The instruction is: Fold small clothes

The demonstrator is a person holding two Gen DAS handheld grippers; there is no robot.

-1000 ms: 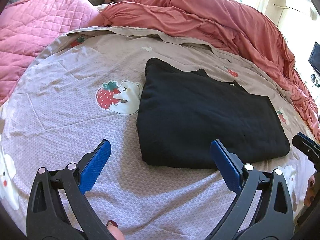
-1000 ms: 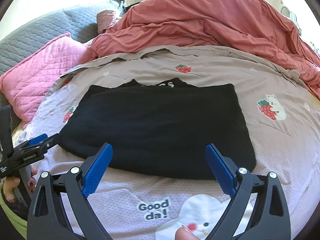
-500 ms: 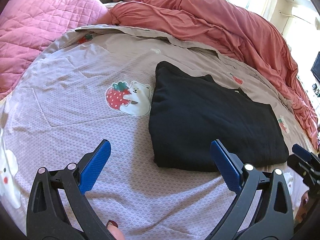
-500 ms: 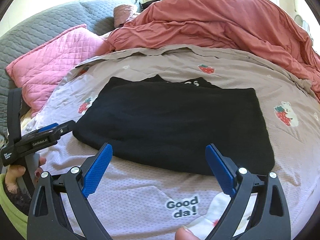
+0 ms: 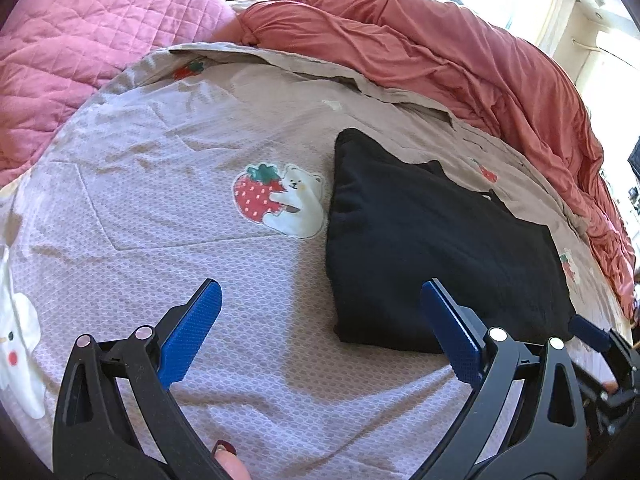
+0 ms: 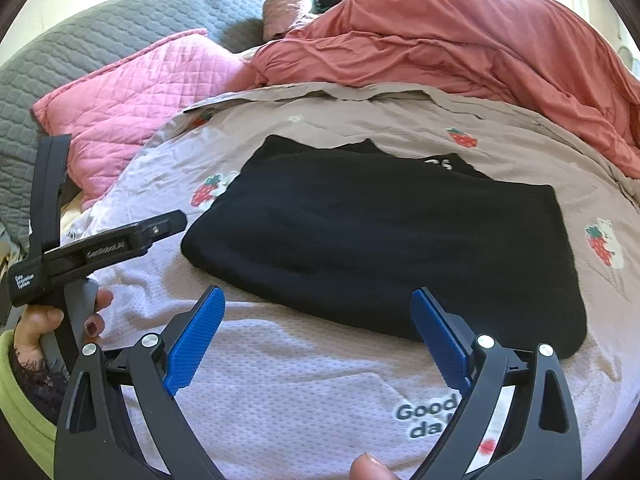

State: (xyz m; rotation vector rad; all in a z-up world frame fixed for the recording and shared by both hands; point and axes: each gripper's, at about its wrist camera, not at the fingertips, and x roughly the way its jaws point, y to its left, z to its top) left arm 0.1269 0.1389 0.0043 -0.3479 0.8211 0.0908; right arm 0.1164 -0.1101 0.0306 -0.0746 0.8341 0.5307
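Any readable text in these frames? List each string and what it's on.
"Good da" printed on the bedsheet, at; the right gripper hides what follows.
White letters on the black garment by its collar, at: partly folded under, unreadable.
Embossed brand on the left gripper arm, at: too blurred.
White label at its base, at: too small.

The folded black garment [image 6: 380, 248] is soft, matt, fleecy cloth on a finely textured printed sheet [image 5: 160, 240]. Behind it lie a quilted pink pillow [image 6: 132, 96] and a smooth, creased coral duvet [image 6: 460, 40].
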